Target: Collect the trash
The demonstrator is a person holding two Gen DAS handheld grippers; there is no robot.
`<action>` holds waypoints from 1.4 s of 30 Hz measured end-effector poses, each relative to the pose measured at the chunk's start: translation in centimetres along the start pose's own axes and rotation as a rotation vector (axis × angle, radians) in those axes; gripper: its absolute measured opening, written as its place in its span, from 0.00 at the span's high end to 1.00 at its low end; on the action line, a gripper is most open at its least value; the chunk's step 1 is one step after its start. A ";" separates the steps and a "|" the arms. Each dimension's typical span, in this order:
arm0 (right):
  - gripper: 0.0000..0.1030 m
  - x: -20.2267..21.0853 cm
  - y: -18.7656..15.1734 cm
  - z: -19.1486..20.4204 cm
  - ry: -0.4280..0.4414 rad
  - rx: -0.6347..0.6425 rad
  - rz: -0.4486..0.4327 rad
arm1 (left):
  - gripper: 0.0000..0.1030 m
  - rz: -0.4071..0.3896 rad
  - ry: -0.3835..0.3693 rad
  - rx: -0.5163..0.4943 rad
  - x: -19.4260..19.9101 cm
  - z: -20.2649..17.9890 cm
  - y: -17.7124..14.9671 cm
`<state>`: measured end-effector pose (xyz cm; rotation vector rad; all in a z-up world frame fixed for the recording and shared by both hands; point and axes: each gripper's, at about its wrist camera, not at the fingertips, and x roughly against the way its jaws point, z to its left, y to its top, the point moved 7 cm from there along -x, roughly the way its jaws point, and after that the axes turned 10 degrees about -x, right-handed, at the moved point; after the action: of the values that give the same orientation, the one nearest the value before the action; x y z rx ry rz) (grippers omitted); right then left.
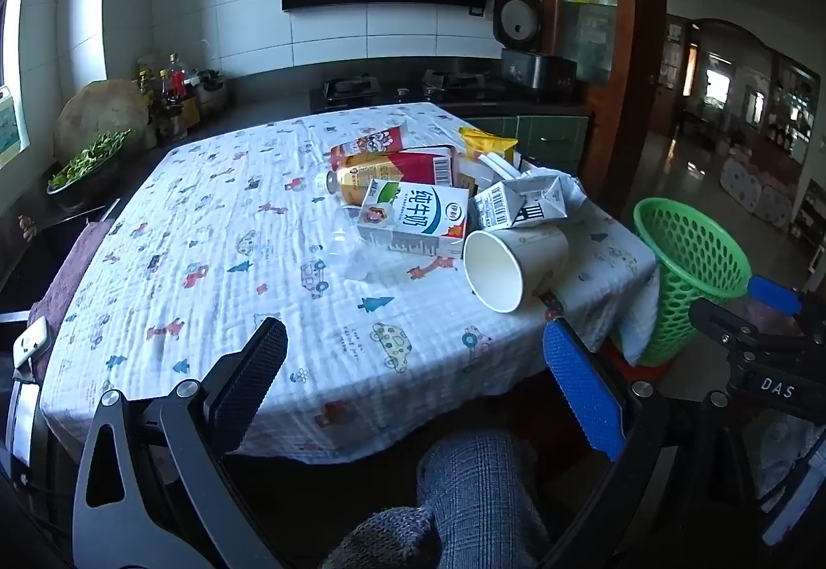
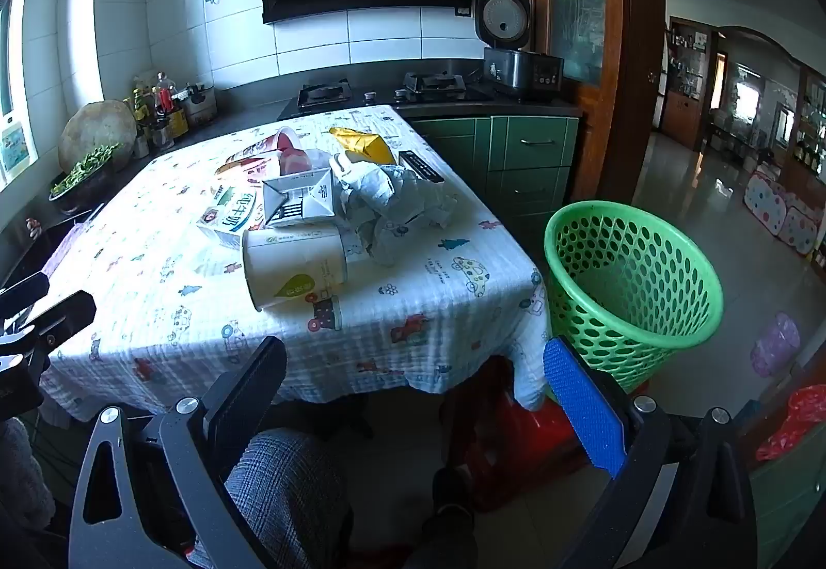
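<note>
A heap of trash sits toward the far right part of a table draped in a cartoon-print cloth, in a home kitchen. The left gripper and right gripper both hover short of the near table edge, fingers spread wide and holding nothing. Nearest lies a tipped paper cup, its mouth open toward the left camera; it looks light and easily crushed, so a gentle pinch across the rim or side wall seems wisest. Behind it, a milk carton lies flat, stiff-sided and probably empty, best taken across its narrow faces. A smaller grey carton, crumpled paper and a yellow wrapper crowd the pile; the soft pieces may slip or deform. A green perforated wastebasket waits just beside the table's right corner.
</note>
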<state>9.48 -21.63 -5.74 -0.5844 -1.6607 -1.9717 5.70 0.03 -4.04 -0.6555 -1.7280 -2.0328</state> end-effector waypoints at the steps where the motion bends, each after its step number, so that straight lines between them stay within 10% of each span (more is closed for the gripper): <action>1: 0.06 0.0 0.0 0.0 0.000 0.000 0.001 | 0.05 -0.001 0.002 0.000 0.0 0.0 0.0; 42: 0.06 -0.1 0.0 0.2 0.005 -0.002 0.003 | 0.05 0.005 -0.001 -0.028 -0.5 -0.1 0.1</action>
<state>9.56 -21.41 -5.79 -0.5814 -1.6547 -1.9714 6.13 -0.07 -4.27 -0.6691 -1.6996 -2.0566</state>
